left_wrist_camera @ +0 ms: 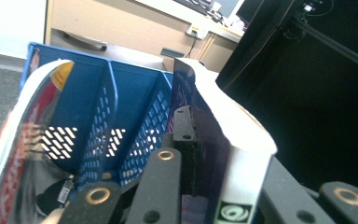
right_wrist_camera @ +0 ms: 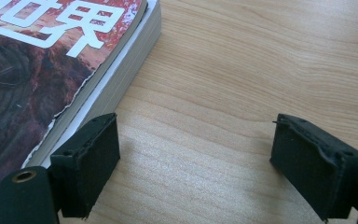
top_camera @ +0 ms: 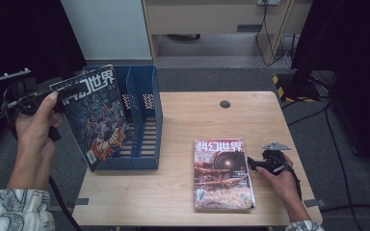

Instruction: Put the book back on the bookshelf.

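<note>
A blue-covered magazine (top_camera: 96, 118) hangs tilted over the front left of the blue file rack (top_camera: 144, 110). My left gripper (top_camera: 60, 107) is shut on its left edge. In the left gripper view the jaws (left_wrist_camera: 214, 140) clamp the magazine (left_wrist_camera: 205, 154), whose white page edge curls on top, and the rack's compartments (left_wrist_camera: 98, 107) lie beyond it. A red-covered magazine (left_wrist_camera: 23, 154) leans at the rack's left side. A stack of red magazines (top_camera: 221, 175) lies flat on the wooden table (top_camera: 197, 115). My right gripper (top_camera: 249, 162) rests open just right of the stack (right_wrist_camera: 51, 60), its pads (right_wrist_camera: 93, 158) low over bare wood.
A round cable hole (top_camera: 225, 104) sits at the table's far edge. The rack stands at the table's far left corner. Cabinets and a black stand with cables on the floor lie beyond the table.
</note>
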